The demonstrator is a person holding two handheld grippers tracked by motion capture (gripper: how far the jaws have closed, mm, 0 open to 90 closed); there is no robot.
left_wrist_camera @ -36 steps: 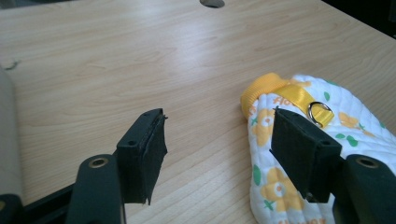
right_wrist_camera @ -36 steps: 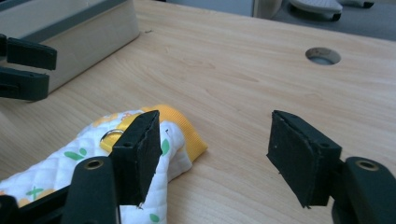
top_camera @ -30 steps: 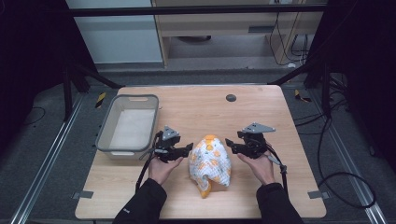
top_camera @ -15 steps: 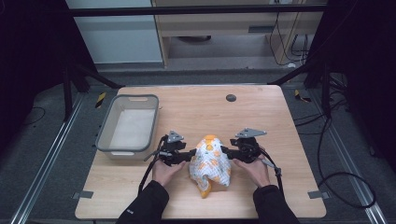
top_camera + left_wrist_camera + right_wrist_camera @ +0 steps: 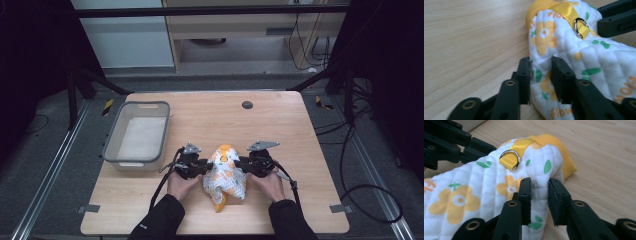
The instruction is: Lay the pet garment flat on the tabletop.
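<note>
A white quilted garment (image 5: pixel 226 175) with orange flowers, yellow trim and a metal D-ring (image 5: pixel 580 28) lies on the wooden table (image 5: pixel 280 125) near its front edge. My left gripper (image 5: pixel 204 167) is at the garment's left side and my right gripper (image 5: pixel 242 166) at its right side. Both pairs of jaws have just been closing. In the left gripper view, the left gripper (image 5: pixel 541 65) pinches a fold of the quilted fabric (image 5: pixel 579 57). In the right gripper view, the right gripper (image 5: pixel 539 185) pinches a fold of the fabric (image 5: pixel 474 185) just below the D-ring (image 5: pixel 510 158).
A grey plastic bin (image 5: pixel 141 105) stands at the table's left, just beyond my left gripper. A small black disc (image 5: pixel 247 105) sits near the far edge. Bare wood lies to the right and beyond the garment.
Both hands came inward and down onto the garment's sides. Both pairs of jaws narrowed onto folds of the fabric. The garment has stayed in place.
</note>
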